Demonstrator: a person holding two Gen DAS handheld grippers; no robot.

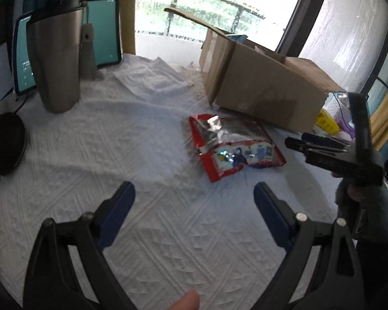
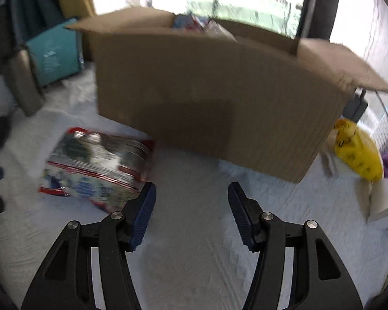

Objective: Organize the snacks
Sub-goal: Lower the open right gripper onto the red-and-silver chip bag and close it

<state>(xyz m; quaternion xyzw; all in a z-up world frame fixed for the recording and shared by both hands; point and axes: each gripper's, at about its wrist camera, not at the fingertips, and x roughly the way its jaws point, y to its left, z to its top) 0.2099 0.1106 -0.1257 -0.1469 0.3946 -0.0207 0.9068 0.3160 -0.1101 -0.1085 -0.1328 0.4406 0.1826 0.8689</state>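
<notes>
Both grippers hung over a white textured cloth (image 1: 142,155) spread across the table, each with its jaws apart and nothing between them: the left gripper (image 1: 194,193) widely spread, the right gripper (image 2: 191,196) somewhat less so. The one loose snack in view, a red and silver snack bag (image 1: 232,144) with its top torn open, lay flat on the cloth just in front of an open cardboard box (image 1: 266,95), near but seemingly not touching its front wall. The task appeared partly done: packets already showed above the box rim, while this bag was not yet gripped and still had to be lifted in. The left wrist view alone showed a steel tumbler (image 1: 57,64) standing before a tablet (image 1: 103,31), a dark round object at the left edge, and the right gripper from the side, held by a sleeved hand. The right wrist view alone showed the box's whole front face, coloured packets inside it (image 2: 194,22), and a yellow bag (image 2: 357,152) beside its right end; that view was blurred.
</notes>
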